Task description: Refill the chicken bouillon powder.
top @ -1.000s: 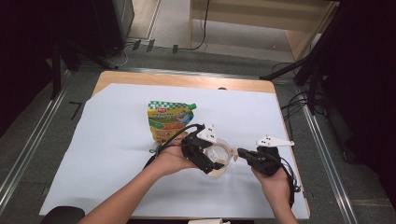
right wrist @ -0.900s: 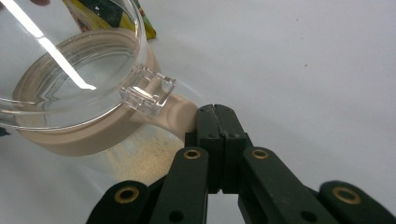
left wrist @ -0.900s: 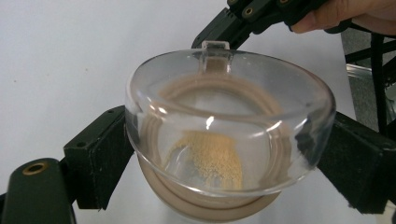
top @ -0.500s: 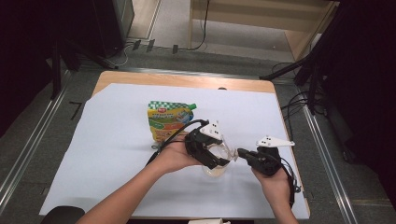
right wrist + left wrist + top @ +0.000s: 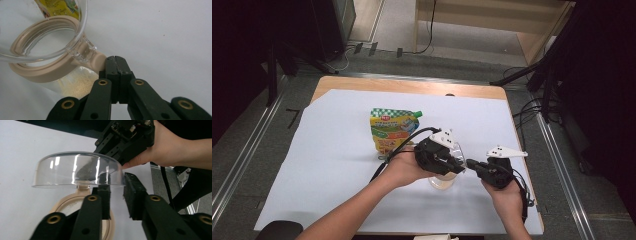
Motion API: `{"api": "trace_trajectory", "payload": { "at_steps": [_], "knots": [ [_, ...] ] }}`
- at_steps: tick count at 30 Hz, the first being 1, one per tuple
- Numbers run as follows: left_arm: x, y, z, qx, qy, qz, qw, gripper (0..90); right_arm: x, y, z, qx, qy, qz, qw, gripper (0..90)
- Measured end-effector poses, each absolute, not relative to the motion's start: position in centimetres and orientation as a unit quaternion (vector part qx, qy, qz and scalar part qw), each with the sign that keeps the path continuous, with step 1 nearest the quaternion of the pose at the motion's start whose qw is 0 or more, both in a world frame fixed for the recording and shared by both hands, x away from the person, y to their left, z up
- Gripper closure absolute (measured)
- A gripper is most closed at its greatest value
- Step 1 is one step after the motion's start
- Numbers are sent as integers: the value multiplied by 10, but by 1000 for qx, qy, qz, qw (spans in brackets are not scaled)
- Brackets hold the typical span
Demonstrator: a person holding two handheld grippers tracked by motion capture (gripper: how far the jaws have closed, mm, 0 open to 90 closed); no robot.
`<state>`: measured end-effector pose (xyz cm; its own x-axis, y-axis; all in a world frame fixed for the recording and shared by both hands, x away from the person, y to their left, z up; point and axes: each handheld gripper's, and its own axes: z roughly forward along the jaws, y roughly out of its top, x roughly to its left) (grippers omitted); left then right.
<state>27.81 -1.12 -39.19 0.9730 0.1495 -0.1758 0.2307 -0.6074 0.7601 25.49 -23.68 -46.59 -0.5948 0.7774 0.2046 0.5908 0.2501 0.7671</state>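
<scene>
On the white sheet: one jar (image 5: 443, 181), near the front edge of the table (image 5: 402, 86), between the two grippers.
Jar: beige collar (image 5: 53, 70) round the mouth, pale grains inside; it stands open.
Lid: one clear domed lid (image 5: 78, 170), swung up on a hinge at the collar and hanging above the mouth, not seated.
Left gripper (image 5: 115, 195): its jaws stand one on each side of the lid's rim; a small gap shows beside the rim, so whether they truly pinch it cannot be told.
Right gripper (image 5: 115, 65): jaws pressed together, their tips at the beige collar just beside the hinge, seemingly steadying the jar.
Pouch: one yellow-and-green spouted pouch (image 5: 392, 131) lying flat just behind the jar, touched by neither gripper.
Done: the lid is up and the mouth is clear.
Left: judging from the layout, either a refill from the pouch or closing the lid; neither is begun.
Count: two grippers, one jar, one lid, one pouch.
</scene>
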Motion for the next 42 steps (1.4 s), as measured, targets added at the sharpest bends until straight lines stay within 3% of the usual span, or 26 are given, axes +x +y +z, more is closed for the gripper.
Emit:
{"api": "trace_trajectory", "payload": {
  "at_steps": [2, 15, 23, 32, 39, 42],
  "knots": [
    [278, -13, -391, 895, 106, -51, 430, 861, 255, -237, -466, 437, 783, 429, 109, 900],
    [286, -31, -391, 887, 110, -77, 441, 864, 254, -238, -466, 435, 784, 429, 106, 900],
    [290, -25, -390, 887, 128, -82, 437, 785, 251, -240, -463, 436, 782, 432, 109, 900],
    [297, 0, -386, 882, 158, -94, 434, 603, 228, -249, -453, 449, 768, 443, 113, 900],
    [302, 19, -386, 876, 187, -93, 435, 583, 212, -245, -446, 449, 765, 447, 114, 897],
    [304, 32, -385, 875, 191, -83, 437, 520, 200, -245, -446, 451, 764, 448, 107, 892]
  ]
}}
